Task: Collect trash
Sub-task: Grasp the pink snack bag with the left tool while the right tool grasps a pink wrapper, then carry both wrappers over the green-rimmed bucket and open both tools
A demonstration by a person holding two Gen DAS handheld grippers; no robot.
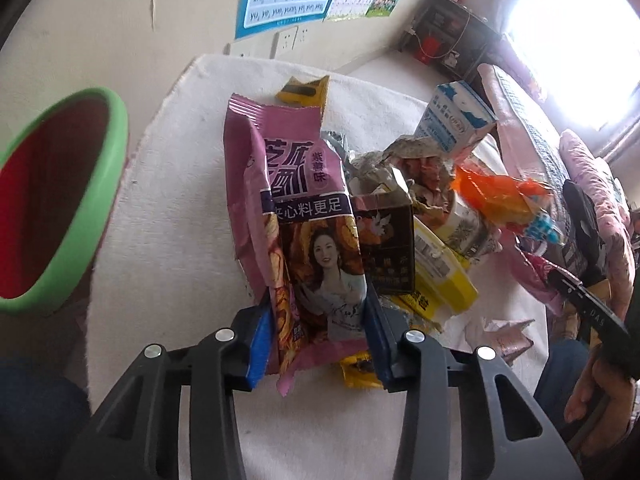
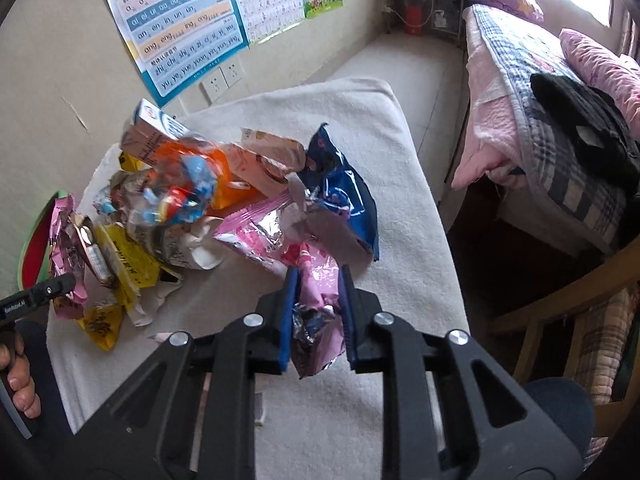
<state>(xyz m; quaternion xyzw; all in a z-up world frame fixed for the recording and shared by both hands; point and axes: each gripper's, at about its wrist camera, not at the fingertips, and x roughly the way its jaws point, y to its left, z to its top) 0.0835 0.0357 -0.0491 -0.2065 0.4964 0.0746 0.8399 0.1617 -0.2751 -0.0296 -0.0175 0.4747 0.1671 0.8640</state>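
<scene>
To the left of your left gripper (image 1: 318, 334) sat the green-rimmed bin (image 1: 116, 184) with its red inside, well apart from the pile; between that gripper's blue pads you pinched the lower end of a purple snack wrapper (image 1: 296, 208), which stood up ahead of the fingers over the white cloth (image 1: 180, 240). Just right of it lay the dark carton (image 1: 390, 248), the yellow packet (image 1: 444, 276) and, farther off, the milk carton (image 1: 456, 120). Your right gripper (image 2: 316, 316) was pressed together on a crumpled pink foil wrapper (image 2: 316, 304), with the blue bag (image 2: 344, 196) just beyond its fingertips and the rest of the pile (image 2: 172, 200) off to its left. The risk, as I judge it, was that both wrappers were thin and slick and held only by one end, so a quick swing toward the bin could let them slide out or flap against the pile and drag lighter scraps off the cloth. The pink wrapper also looked to touch the pink packet behind it, so it might tug that along. The left camera alone showed you the bin's mouth; the right one caught only a sliver of its rim, but it alone showed the blue bag and the bed (image 2: 560, 92) to the right.
</scene>
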